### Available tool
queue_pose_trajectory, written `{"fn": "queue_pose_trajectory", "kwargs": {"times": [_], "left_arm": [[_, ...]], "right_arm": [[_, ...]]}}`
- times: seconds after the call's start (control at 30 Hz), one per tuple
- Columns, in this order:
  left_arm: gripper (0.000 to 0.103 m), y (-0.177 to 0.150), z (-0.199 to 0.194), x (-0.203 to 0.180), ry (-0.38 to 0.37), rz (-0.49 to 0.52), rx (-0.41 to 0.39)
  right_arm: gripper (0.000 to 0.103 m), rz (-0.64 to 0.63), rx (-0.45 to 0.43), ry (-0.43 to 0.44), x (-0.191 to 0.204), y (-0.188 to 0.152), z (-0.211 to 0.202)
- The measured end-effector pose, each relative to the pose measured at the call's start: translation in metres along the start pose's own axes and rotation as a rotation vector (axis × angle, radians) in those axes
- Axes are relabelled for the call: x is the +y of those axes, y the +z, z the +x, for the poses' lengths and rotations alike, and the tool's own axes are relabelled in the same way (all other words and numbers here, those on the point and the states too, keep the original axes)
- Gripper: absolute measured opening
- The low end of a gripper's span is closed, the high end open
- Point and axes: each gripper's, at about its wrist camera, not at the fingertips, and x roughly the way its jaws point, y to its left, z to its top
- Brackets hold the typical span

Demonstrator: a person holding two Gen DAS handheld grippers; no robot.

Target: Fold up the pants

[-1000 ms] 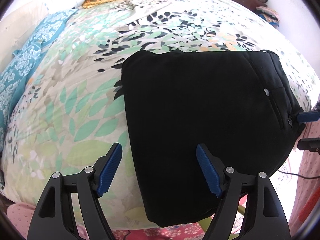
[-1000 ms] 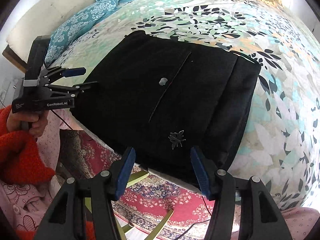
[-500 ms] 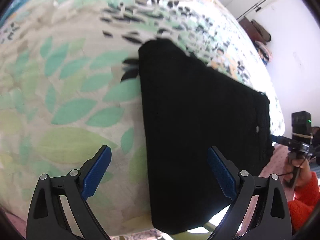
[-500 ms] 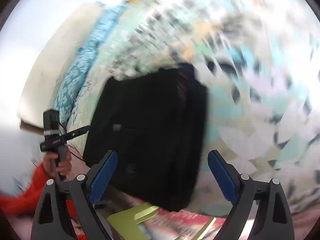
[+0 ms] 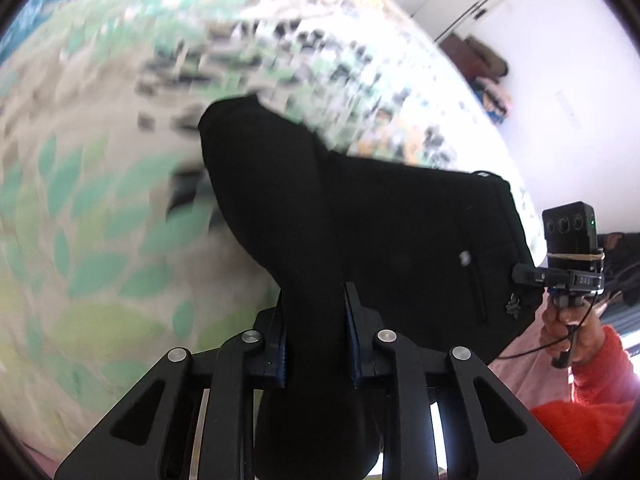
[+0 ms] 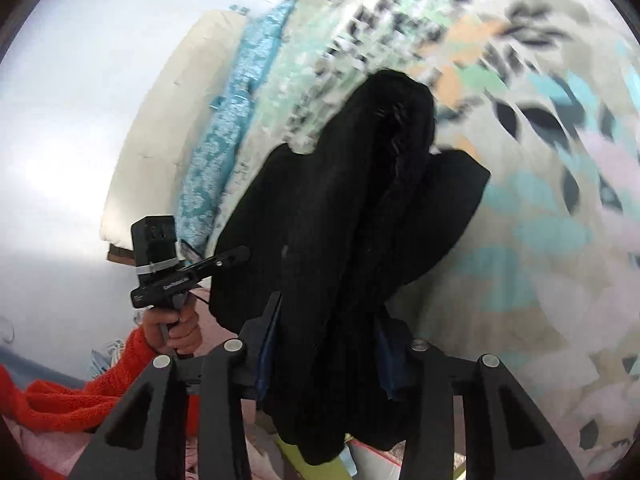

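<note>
Both pairs of tongs have just been closing, and each now has black cloth pinched between its blue pads; the left gripper (image 5: 316, 336) bites a thick bunched edge of the black pants (image 5: 400, 240), the fabric rising up out of the narrowed jaws and hanging in a lump below them; the right gripper (image 6: 328, 344) is clamped on another gathered edge of the same pants (image 6: 340, 208), its jaws held a little wider by the bulk of cloth, which spills down past the fingers.

From the left wrist view the garment spreads away from the pinch toward the right, its far part lying folded on the leaf-patterned bedspread (image 5: 100, 240), a pocket seam and a small pale tag showing near its right edge; the right-hand tool appears at that edge, held by a hand (image 5: 568, 332) in an orange-red sleeve (image 5: 600, 380); whether it touches the cloth there is not clear in this view.

From the right wrist view the pants are drawn up into ridges above the bedspread (image 6: 540, 240); the left-hand tool stands at the left of the cloth, gripped by a hand (image 6: 176, 328); a teal patterned pillow (image 6: 224, 128) lies beyond it along the bed's edge; much of the bedding is blurred.
</note>
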Motion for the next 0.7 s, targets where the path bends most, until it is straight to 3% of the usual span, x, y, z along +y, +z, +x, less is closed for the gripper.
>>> {"fn": "queue_pose_trajectory", "kwargs": {"times": [0.13, 0.2, 0.27, 0.33, 0.4, 0.43, 0.5, 0.57, 0.63, 0.7], "left_arm": [[0.021, 0.052, -0.012, -0.006, 0.045, 0.038, -0.086], [0.023, 0.083, -0.014, -0.005, 0.078, 0.050, -0.137], [0.030, 0.110, -0.004, -0.003, 0.172, 0.074, -0.184], [0.043, 0.116, 0.005, 0.003, 0.297, 0.078, -0.207], [0.065, 0.108, 0.010, 0.007, 0.429, 0.066, -0.225], [0.072, 0.099, 0.009, 0.007, 0.451, 0.066, -0.249], [0.091, 0.073, -0.001, 0.007, 0.474, 0.083, -0.301], [0.095, 0.048, -0.010, 0.001, 0.548, 0.126, -0.347], [0.099, 0.026, -0.019, -0.007, 0.612, 0.153, -0.399], [0.100, 0.013, -0.031, -0.016, 0.636, 0.139, -0.419]], "right_arm": [[0.040, -0.116, -0.031, -0.044, 0.032, 0.060, 0.001], [0.040, -0.116, -0.059, -0.067, 0.033, 0.095, 0.004], [0.044, -0.131, -0.099, -0.191, 0.029, 0.123, 0.009], [0.055, -0.128, -0.129, -0.396, 0.021, 0.135, 0.012], [0.090, -0.105, -0.152, -0.594, 0.017, 0.130, 0.009], [0.096, -0.095, -0.172, -0.663, 0.019, 0.121, 0.005], [0.100, -0.100, -0.217, -0.776, 0.029, 0.095, -0.005], [0.103, -0.133, -0.282, -0.884, 0.040, 0.068, -0.017], [0.103, -0.169, -0.361, -0.908, 0.059, 0.036, -0.019], [0.103, -0.174, -0.385, -0.891, 0.071, 0.019, -0.016]]}}
